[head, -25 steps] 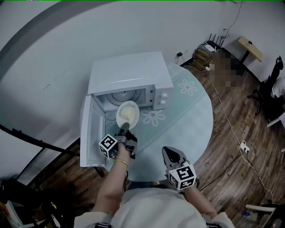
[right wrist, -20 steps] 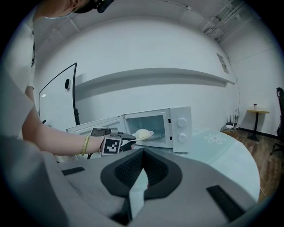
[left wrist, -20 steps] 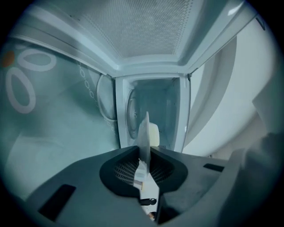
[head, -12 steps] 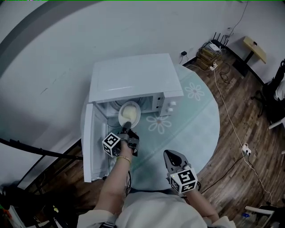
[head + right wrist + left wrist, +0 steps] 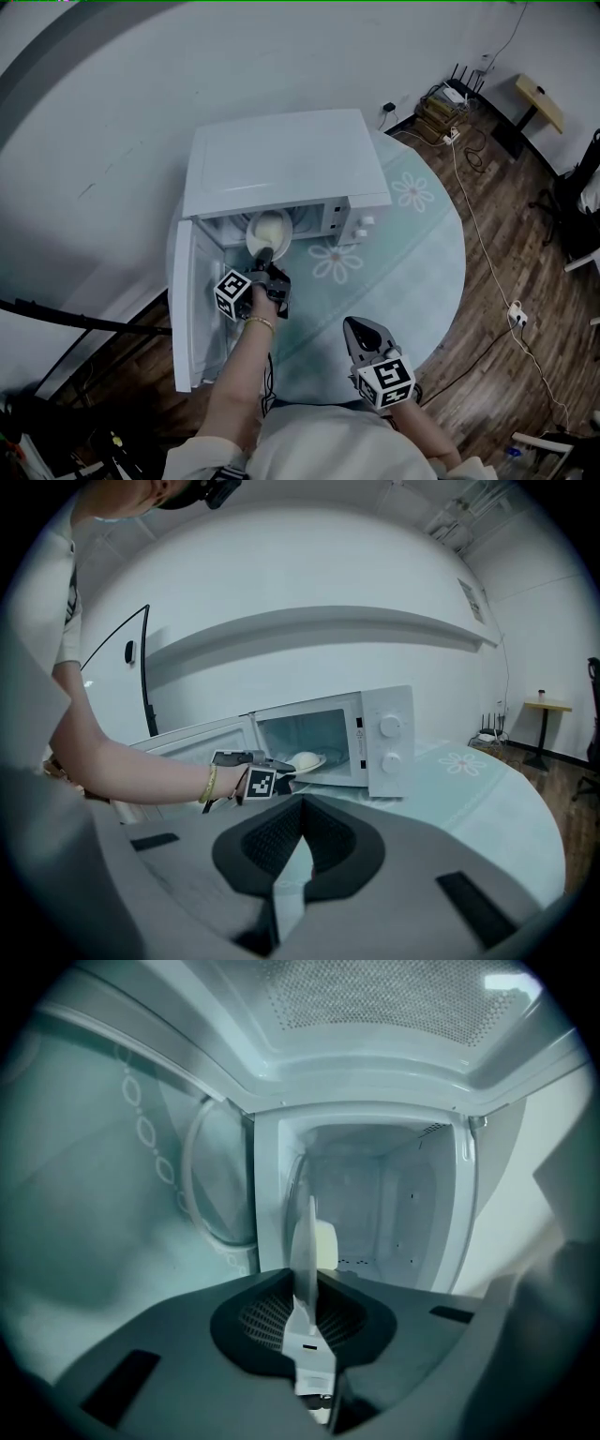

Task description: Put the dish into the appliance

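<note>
The white microwave stands on the round table with its door swung open to the left. A white dish with pale food on it hangs in the cavity mouth, partly under the top. My left gripper is shut on the dish's near rim. In the left gripper view the dish stands edge-on between the pads, with the empty cavity behind it. The right gripper view shows the dish at the opening. My right gripper hovers over the table's near side, shut and empty.
The pale glass table carries flower prints and its edge curves round to the right. Two knobs sit on the microwave's front. Wooden floor with cables lies to the right, and a wall stands behind the microwave.
The left gripper has carried the dish forward from in front of the microwave into its opening. The right gripper has barely moved.
</note>
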The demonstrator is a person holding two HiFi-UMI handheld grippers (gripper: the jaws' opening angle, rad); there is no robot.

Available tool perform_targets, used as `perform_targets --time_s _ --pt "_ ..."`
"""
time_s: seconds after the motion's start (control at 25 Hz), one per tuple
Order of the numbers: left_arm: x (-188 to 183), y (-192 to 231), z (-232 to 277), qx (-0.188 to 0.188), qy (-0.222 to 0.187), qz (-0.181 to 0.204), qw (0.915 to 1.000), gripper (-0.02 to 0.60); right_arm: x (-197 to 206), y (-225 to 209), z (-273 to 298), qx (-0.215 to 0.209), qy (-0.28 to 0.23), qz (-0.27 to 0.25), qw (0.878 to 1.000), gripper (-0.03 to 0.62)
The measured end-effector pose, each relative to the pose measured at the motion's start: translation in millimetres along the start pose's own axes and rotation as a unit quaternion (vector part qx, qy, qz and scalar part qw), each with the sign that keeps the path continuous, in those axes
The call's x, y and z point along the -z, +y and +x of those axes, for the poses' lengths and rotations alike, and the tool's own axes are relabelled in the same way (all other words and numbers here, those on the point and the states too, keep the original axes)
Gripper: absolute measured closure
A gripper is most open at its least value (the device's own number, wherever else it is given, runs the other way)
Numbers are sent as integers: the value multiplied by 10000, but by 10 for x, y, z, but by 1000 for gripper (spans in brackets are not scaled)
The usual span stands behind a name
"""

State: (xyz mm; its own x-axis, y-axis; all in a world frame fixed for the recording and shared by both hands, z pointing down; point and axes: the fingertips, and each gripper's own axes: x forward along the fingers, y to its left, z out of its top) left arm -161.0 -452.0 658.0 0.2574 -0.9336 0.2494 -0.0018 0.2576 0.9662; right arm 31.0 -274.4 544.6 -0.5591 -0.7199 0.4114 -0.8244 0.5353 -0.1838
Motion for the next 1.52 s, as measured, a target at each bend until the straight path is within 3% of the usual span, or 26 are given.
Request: perform_targets --time_s 0.68,0.8,1.0,1.24,1.44,1.52 --pt "-211 -22 410 -495 -367 330 9976 538 20 -124 -5 146 54 87 9998 589" --pt "-200 -40 411 -383 -326 382 9980 538 38 -110 -16 131 61 83 9999 589" --pt "-204 -161 371 -166 -228 613 9977 373 24 -43 -50 81 37 38 10000 589" --pt "-99 -163 160 -110 -168 390 9990 368 14 32 -156 30 -34 -45 10000 589" --pt "109 -238 -113 100 7 641 9979 368 36 98 -283 -23 -92 -145 9999 589" --pt "206 -277 -246 142 69 767 9969 401 34 123 -340 -51 -121 -217 9997 589"
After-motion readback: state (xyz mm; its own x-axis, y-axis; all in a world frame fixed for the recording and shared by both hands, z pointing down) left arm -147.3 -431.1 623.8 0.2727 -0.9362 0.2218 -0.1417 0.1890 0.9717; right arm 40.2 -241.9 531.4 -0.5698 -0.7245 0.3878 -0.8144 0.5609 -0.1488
